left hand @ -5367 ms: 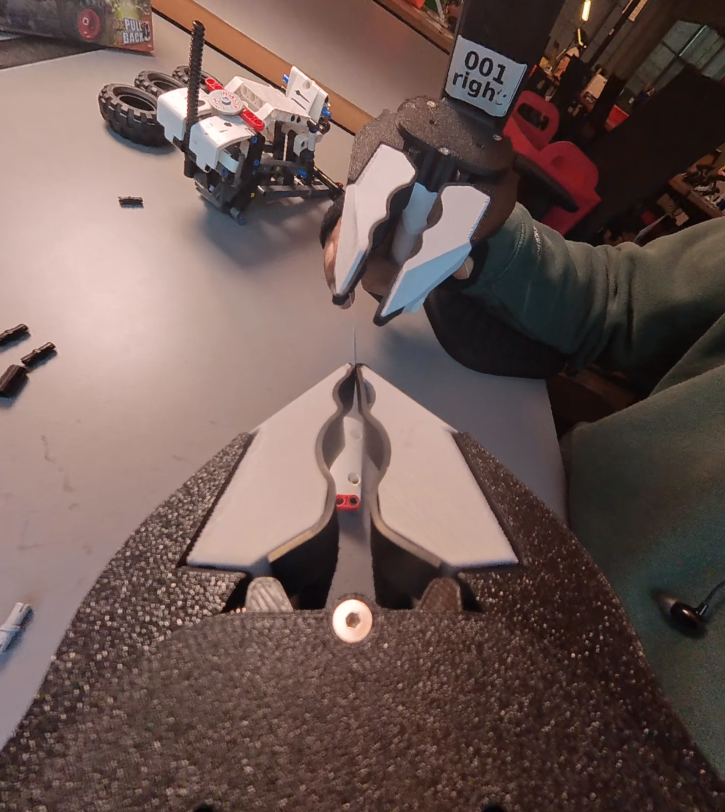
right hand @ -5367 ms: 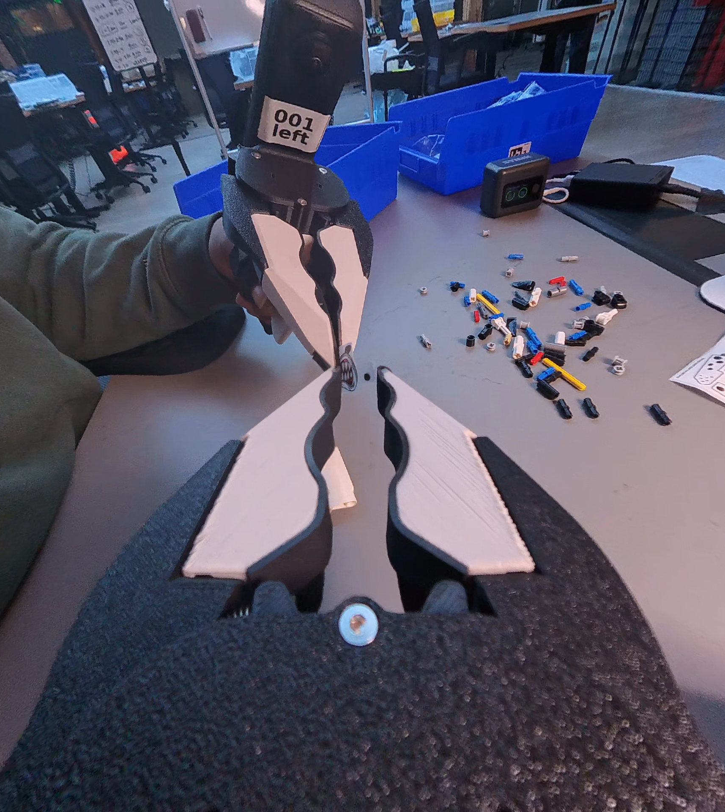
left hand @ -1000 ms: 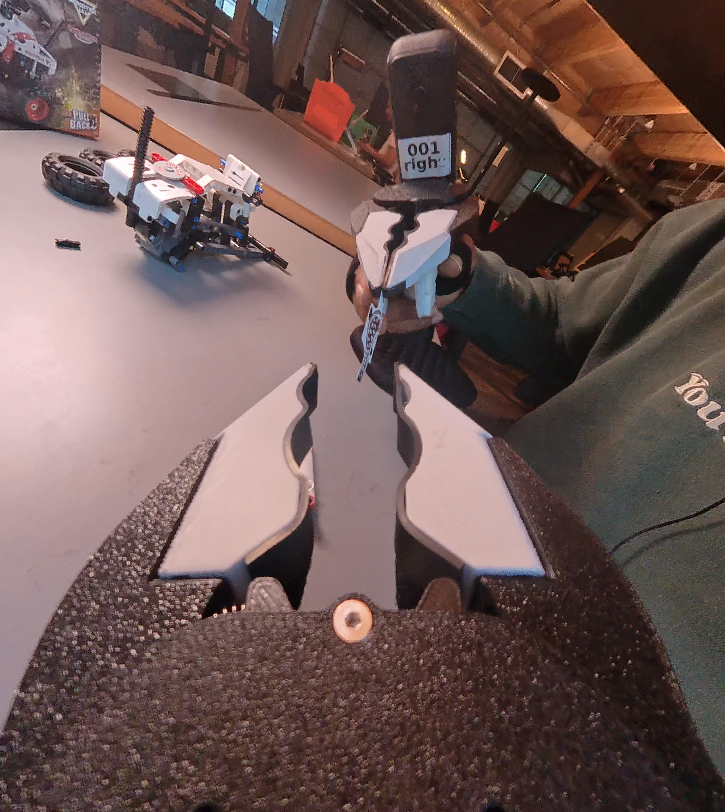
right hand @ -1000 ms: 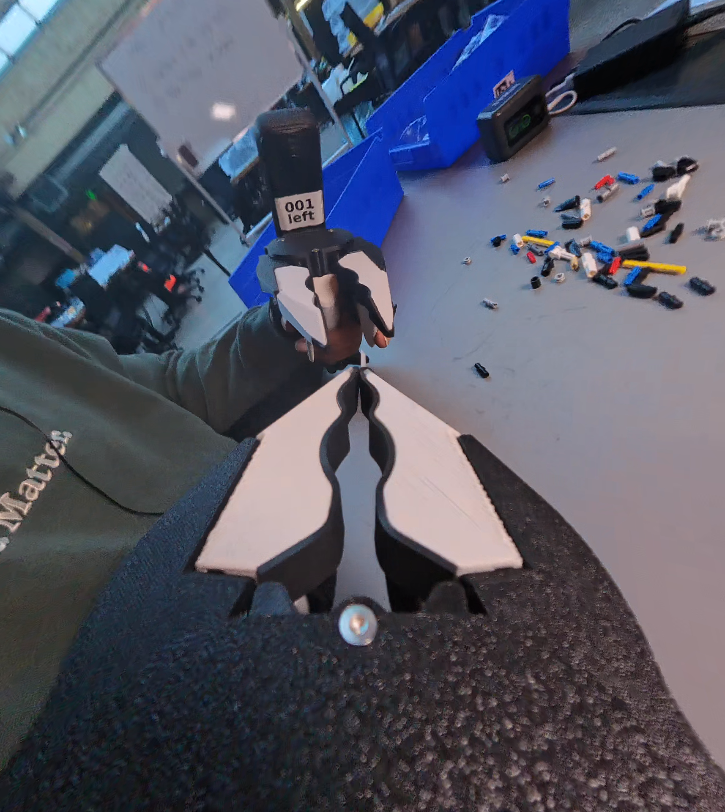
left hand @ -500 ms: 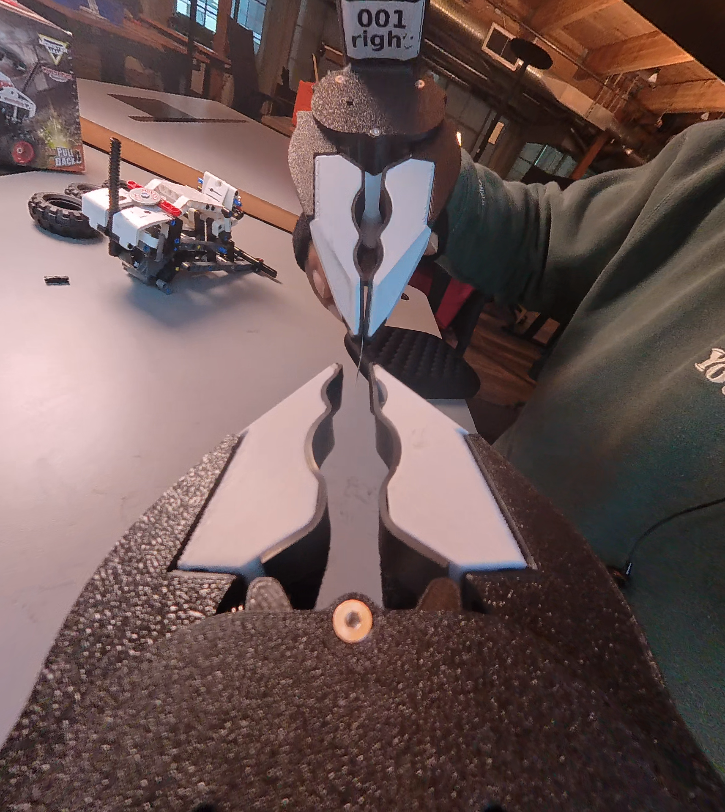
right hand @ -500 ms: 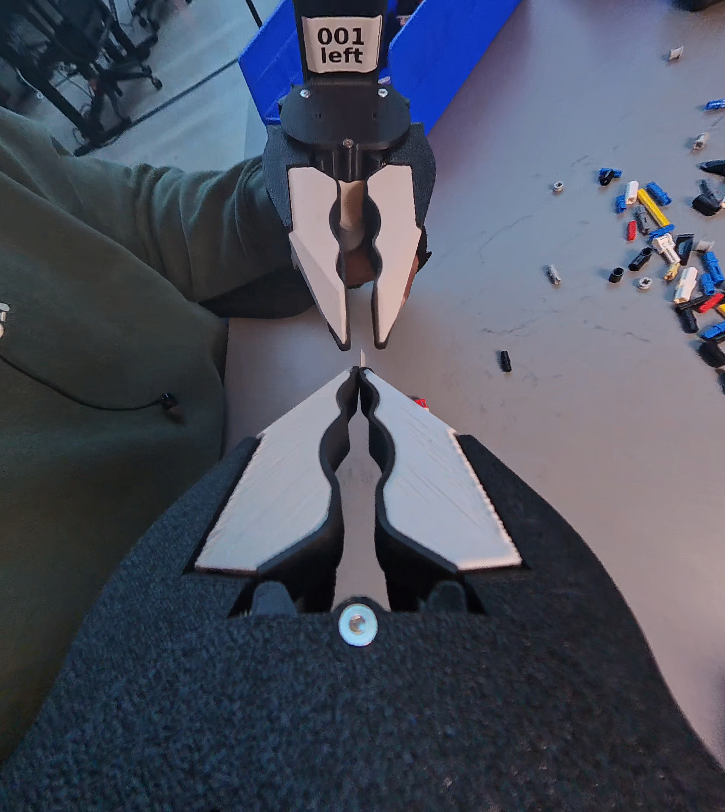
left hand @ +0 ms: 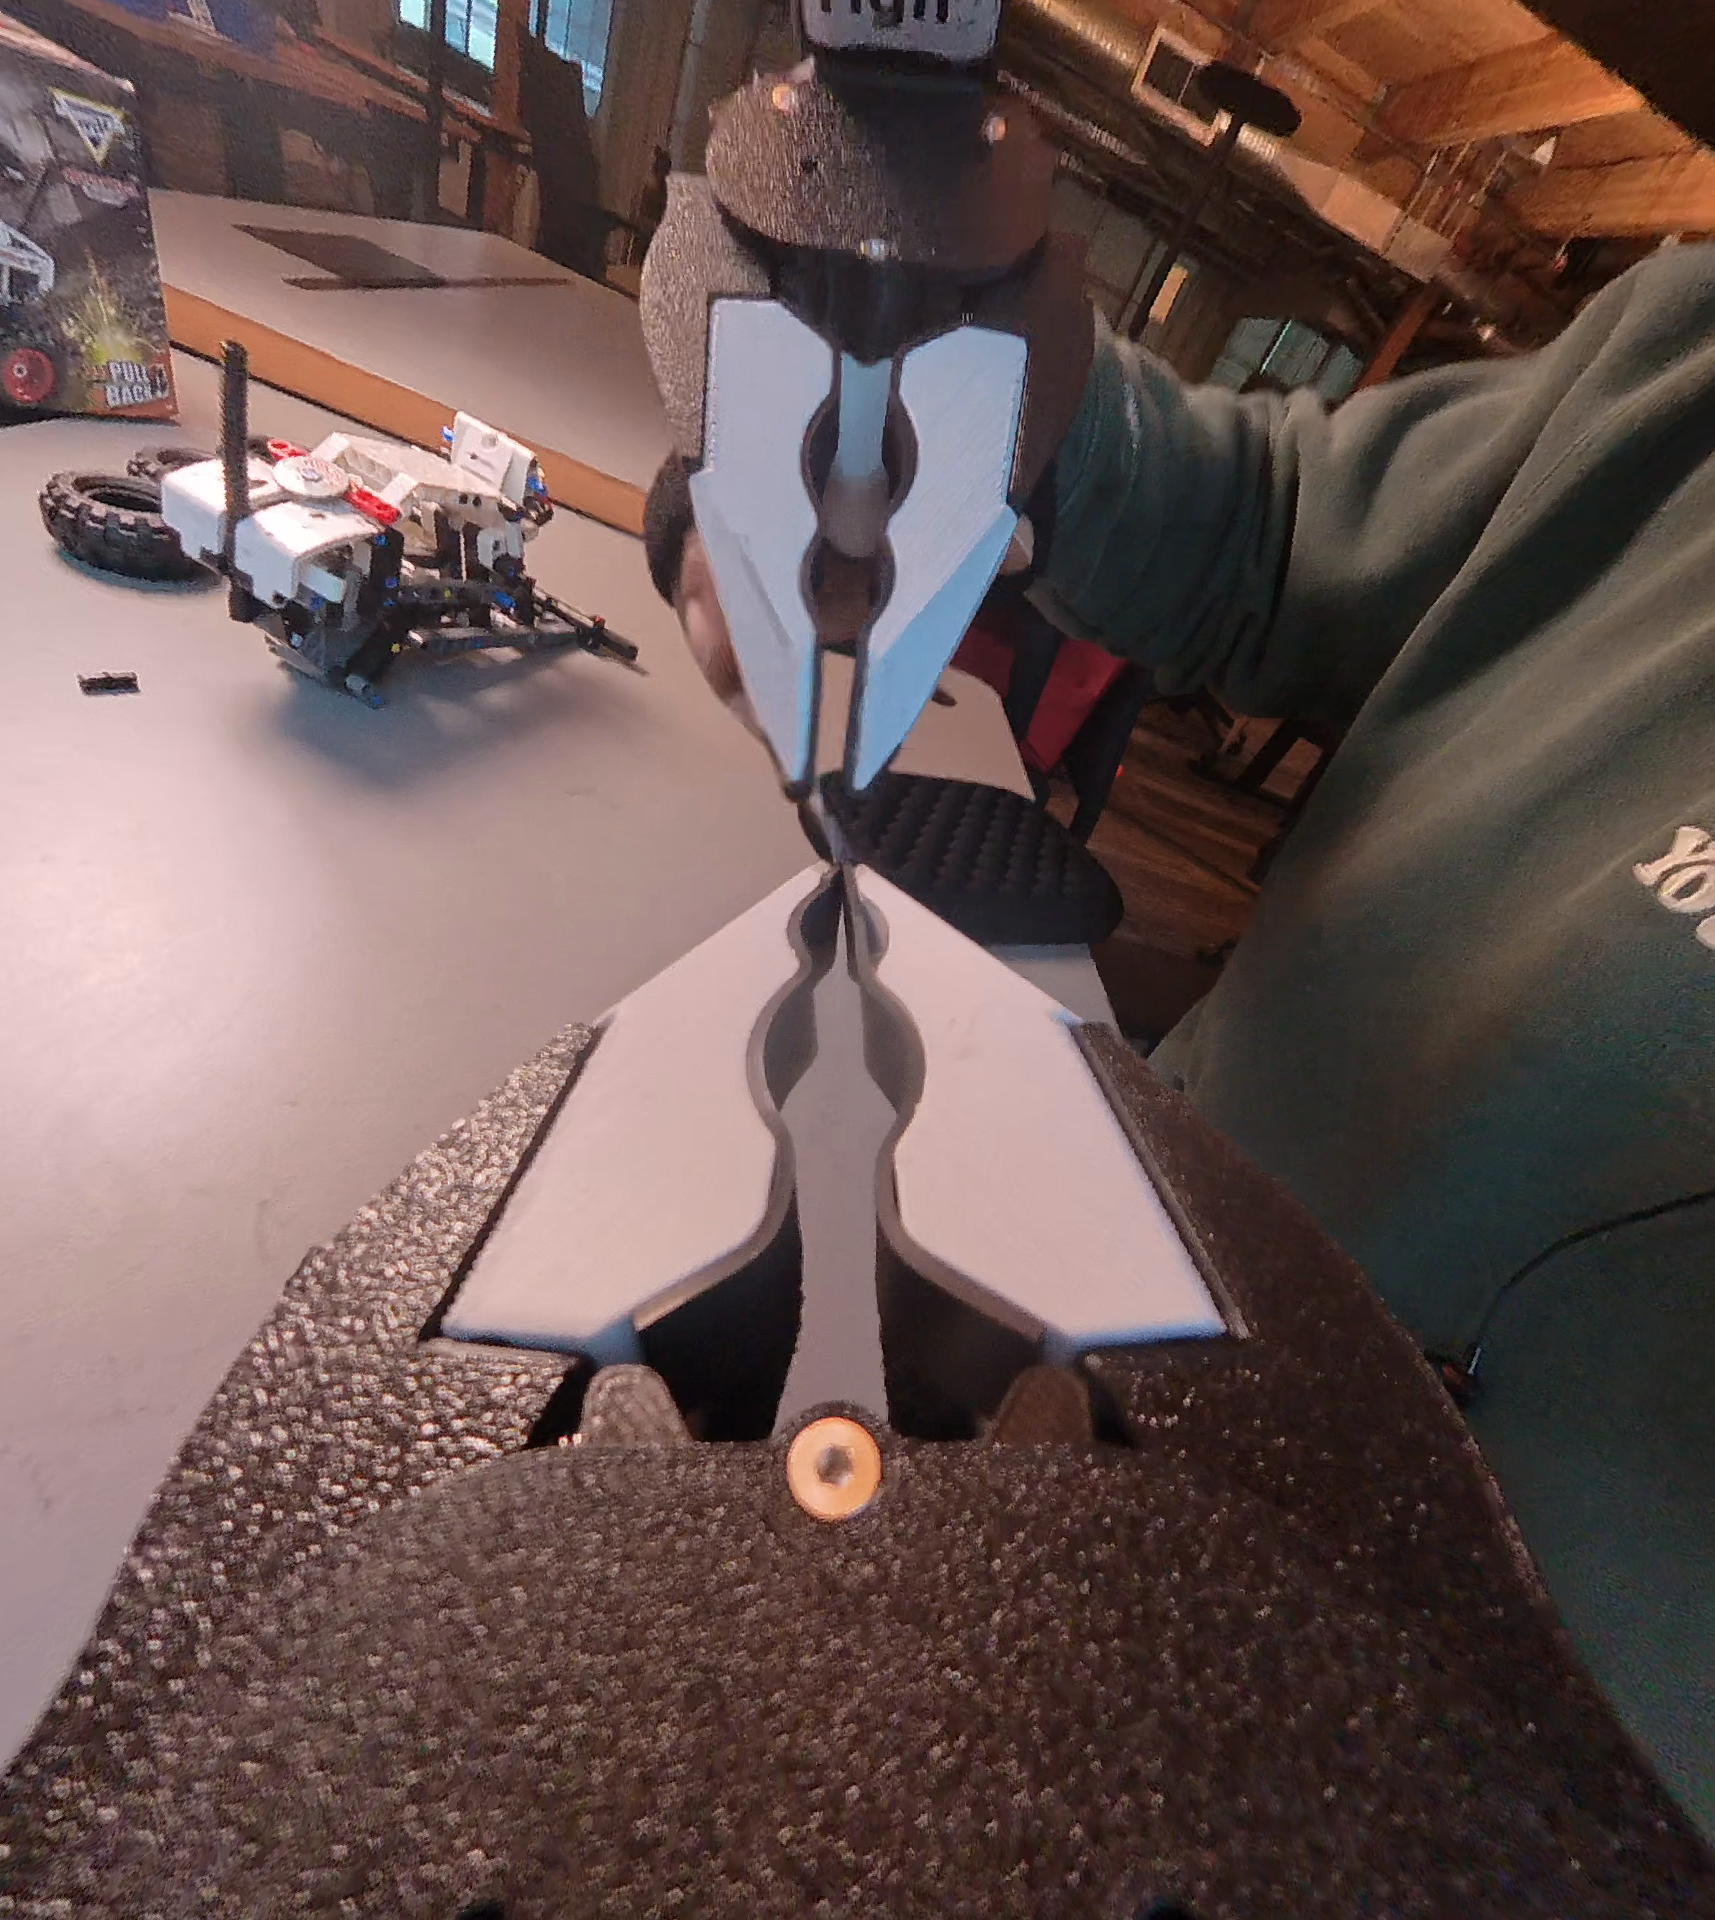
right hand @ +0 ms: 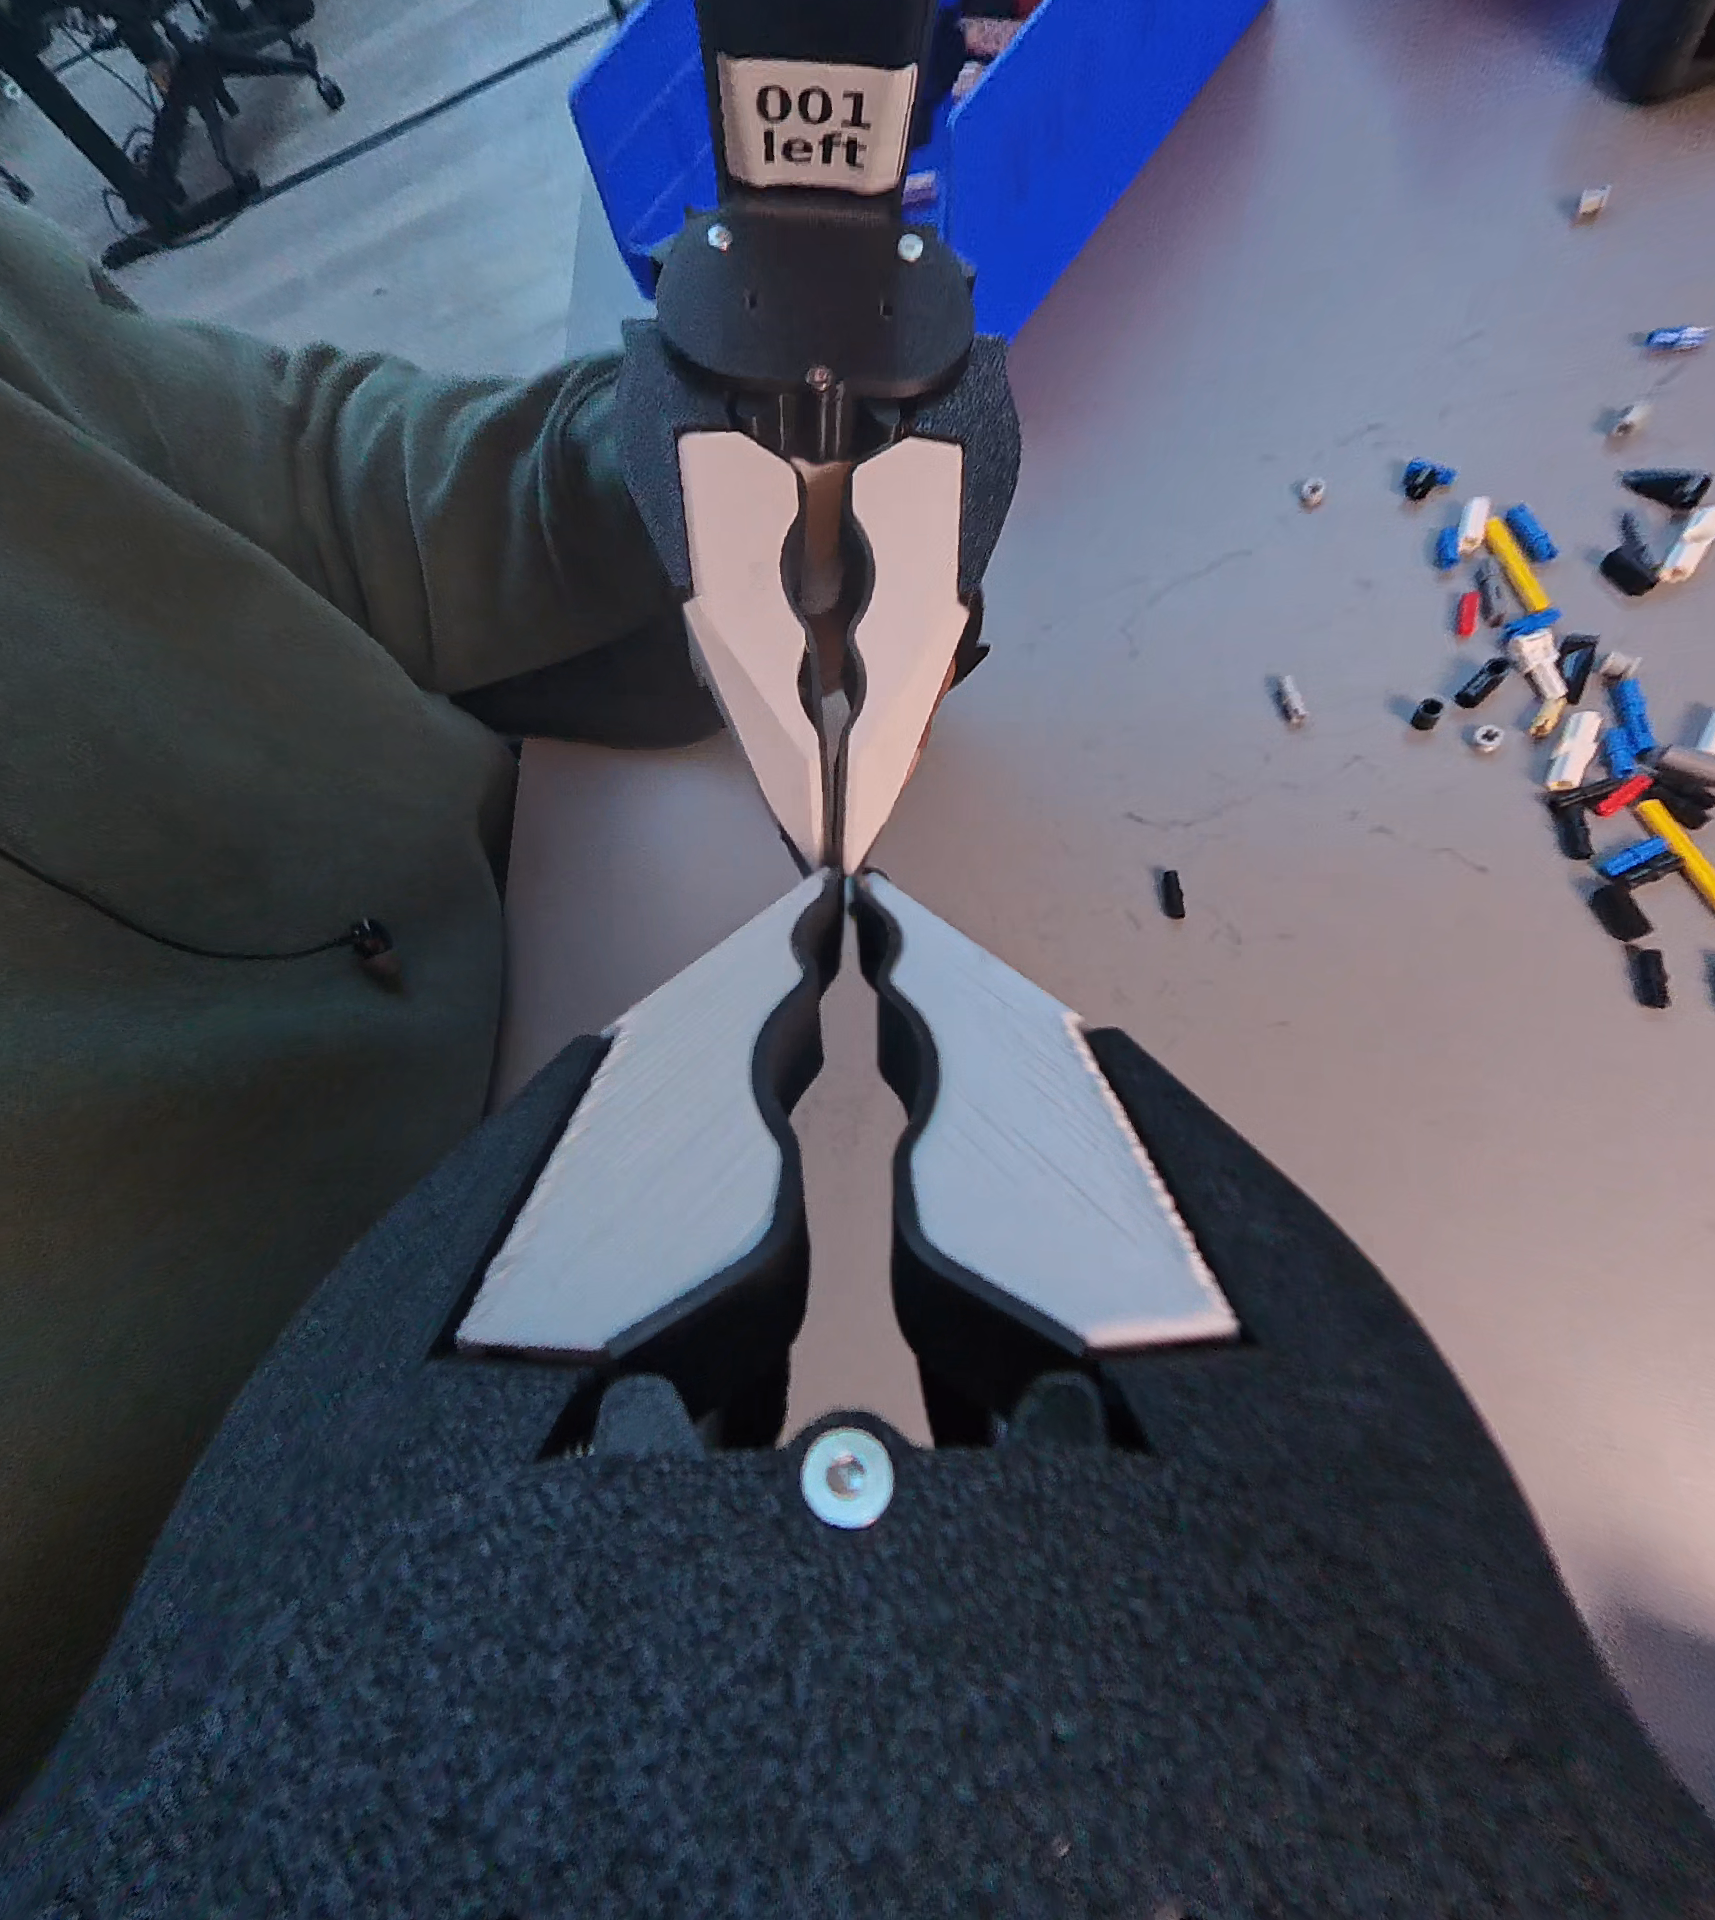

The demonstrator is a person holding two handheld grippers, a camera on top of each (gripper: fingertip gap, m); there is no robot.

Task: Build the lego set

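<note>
My left tool and right tool meet tip to tip above the bench, both pinched shut on a thin sheet piece seen edge-on, so I cannot tell what it is. The half-built lego truck stands well off, ahead-left of my left tool, its far tyres partly hidden. Loose lego pieces lie scattered ahead-right of my right tool, some cut off by the frame edge.

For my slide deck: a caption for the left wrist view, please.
Both grippers, left gripper and right gripper, meet tip to tip above the table.
</note>
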